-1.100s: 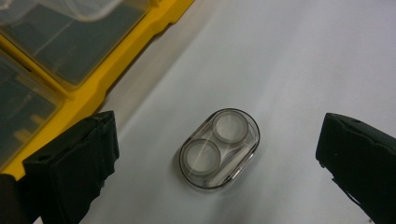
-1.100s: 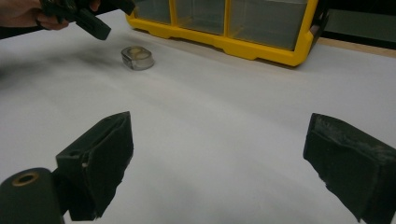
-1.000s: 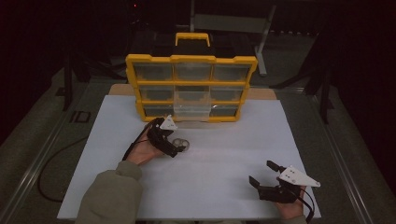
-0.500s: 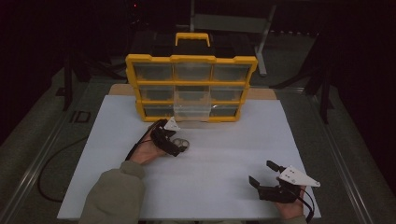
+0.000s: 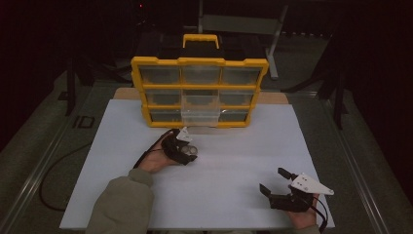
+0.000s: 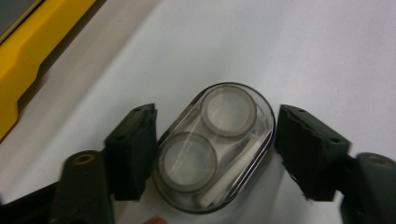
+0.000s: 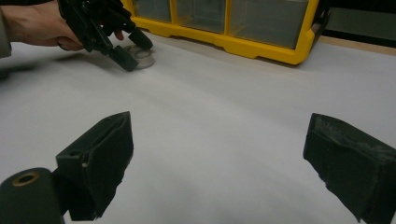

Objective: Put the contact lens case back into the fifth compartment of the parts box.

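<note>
A small clear oval case (image 6: 210, 149) with two round discs inside lies on the white sheet (image 5: 234, 146), in front of the yellow organizer (image 5: 199, 62). My left gripper (image 6: 217, 112) reaches down over it; its jaws have just been closing, and both pads now touch the case's sides. From above, the left gripper (image 5: 187, 151) sits just below the organizer's pulled-out bottom middle drawer (image 5: 200, 117). My right gripper (image 5: 272, 179) rests open near the front right of the sheet with nothing between its jaws. The right gripper view has the left gripper (image 7: 128, 51) and the case (image 7: 140, 58) far off.
The organizer (image 7: 243, 42) has clear drawers in three rows and a handle on top. Its yellow frame (image 6: 28, 51) is close to the left gripper. A cable (image 5: 58, 161) runs off the sheet's left edge. Dark floor and metal stands surround the table.
The left gripper has sunk a little onto the clear case and its jaws have narrowed around it. The right gripper has not moved.
</note>
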Available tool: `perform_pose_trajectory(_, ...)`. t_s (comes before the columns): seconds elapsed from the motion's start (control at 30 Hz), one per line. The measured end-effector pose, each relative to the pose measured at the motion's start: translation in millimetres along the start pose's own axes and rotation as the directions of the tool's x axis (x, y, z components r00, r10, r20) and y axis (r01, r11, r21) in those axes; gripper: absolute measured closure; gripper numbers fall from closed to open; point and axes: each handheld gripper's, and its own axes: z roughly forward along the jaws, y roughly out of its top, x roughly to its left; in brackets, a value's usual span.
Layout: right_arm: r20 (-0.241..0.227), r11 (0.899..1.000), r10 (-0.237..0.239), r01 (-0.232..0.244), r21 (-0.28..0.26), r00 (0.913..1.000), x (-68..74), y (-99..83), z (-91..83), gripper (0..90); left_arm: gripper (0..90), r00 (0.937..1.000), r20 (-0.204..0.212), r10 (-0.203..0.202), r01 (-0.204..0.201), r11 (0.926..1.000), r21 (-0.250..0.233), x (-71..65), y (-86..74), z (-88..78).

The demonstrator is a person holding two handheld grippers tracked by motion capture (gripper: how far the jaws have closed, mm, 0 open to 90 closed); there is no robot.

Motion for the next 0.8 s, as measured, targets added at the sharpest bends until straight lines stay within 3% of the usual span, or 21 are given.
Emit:
perform_pose_trajectory(0.23,0.002,1.000,0.000,0.000,0.009,1.0000,0.4,-0.1,0.6,8.5,43.8,0.9995,0.020,0.025,-0.026,0.9985,0.048,-6.0,3.0,-4.7)
perform_pose_trajectory(0.33,0.002,1.000,-0.001,0.001,0.009,1.0000,0.5,-0.2,1.0,8.5,44.3,0.9994,0.026,0.023,-0.024,0.9987,0.044,-5.3,2.6,-4.2)
perform_pose_trajectory(0.53,0.003,1.000,-0.002,0.002,0.014,1.0000,0.3,-0.4,1.6,8.5,41.2,0.9980,0.058,-0.023,0.023,0.9997,0.012,1.0,-1.5,-1.6)
perform_pose_trajectory(0.67,0.003,1.000,0.001,-0.001,0.018,1.0000,0.4,-0.6,2.0,8.5,48.5,0.9982,0.056,-0.024,0.023,0.9997,0.007,2.1,-1.3,-2.1)
perform_pose_trajectory(0.8,0.003,1.000,0.002,-0.002,0.017,1.0000,0.0,-0.6,1.8,8.5,49.4,0.9984,0.051,-0.027,0.026,0.9996,0.009,1.8,-1.1,-2.4)
